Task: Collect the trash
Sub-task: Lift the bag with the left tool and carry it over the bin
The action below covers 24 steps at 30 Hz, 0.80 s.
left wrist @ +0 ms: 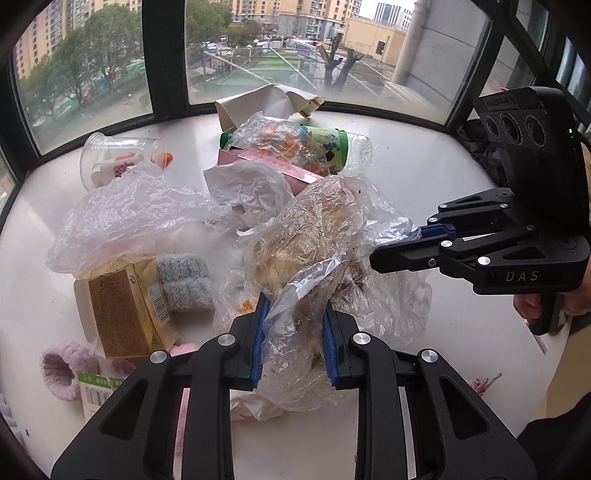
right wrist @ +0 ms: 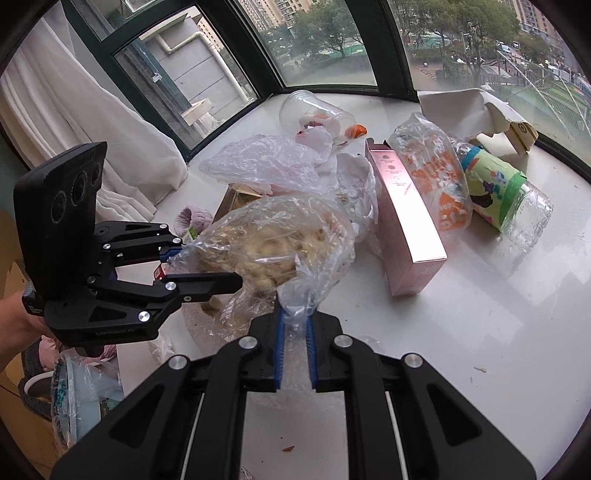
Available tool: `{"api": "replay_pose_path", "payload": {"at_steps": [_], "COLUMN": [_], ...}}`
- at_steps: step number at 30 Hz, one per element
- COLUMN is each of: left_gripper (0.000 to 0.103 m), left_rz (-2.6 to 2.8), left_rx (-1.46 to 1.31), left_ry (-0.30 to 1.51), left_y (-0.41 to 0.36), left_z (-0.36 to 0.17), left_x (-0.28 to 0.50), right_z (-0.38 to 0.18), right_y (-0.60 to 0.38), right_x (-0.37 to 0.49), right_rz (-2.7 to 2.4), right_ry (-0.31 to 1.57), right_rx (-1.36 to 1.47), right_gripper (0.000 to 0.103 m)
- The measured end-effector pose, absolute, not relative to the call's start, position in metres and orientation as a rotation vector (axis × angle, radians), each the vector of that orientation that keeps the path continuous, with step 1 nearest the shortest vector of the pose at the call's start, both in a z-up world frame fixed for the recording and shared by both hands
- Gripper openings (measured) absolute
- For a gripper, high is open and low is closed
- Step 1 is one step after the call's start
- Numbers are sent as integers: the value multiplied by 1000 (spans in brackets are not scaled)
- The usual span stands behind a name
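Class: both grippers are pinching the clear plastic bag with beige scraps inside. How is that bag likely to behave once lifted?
The bag will likely sag: its film is thin and crumpled. The left gripper and right gripper pinch only loose film, so it may slip. The lumpy contents probably shift downward.

1. A white glossy surface [left wrist: 424,177] is seen beneath a curved bay window [left wrist: 258,55] with dark frames.
2. Through the glass, apartment blocks [left wrist: 295,14], trees [left wrist: 92,44] and a green fenced court [left wrist: 273,62] are seen outside.
3. A white curtain [right wrist: 66,122] is hung at the left of the right wrist view, gathered beside the window frame.
4. A grey drainpipe [right wrist: 218,62] is fixed to the outer wall [right wrist: 177,66] behind the glass.
5. A pink fluffy slipper [left wrist: 61,365] is lain at the near left edge of the surface.
6. A grey fuzzy item [left wrist: 184,280] is placed near it; what it is cannot be told.
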<state>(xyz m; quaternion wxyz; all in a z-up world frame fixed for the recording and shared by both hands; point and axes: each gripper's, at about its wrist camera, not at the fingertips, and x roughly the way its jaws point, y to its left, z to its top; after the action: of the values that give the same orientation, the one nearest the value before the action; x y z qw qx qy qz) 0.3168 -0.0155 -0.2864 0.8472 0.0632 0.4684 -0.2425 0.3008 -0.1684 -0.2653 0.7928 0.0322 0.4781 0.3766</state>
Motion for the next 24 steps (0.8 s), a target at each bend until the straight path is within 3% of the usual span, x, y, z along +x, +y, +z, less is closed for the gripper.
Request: {"api": "replay_pose_path", "payload": {"at_steps": [24], "left_gripper": [24], "left_rz": [-393], "left_rx": [109], "left_ry": [860], "left_y": [23], "left_z": [-199], "left_x": [246], "right_z": [-178], "right_y": [-131], "right_x": [259], "right_rz": [908], "right_ry": [891], "right_rx": [-22], "right_gripper": [12]}}
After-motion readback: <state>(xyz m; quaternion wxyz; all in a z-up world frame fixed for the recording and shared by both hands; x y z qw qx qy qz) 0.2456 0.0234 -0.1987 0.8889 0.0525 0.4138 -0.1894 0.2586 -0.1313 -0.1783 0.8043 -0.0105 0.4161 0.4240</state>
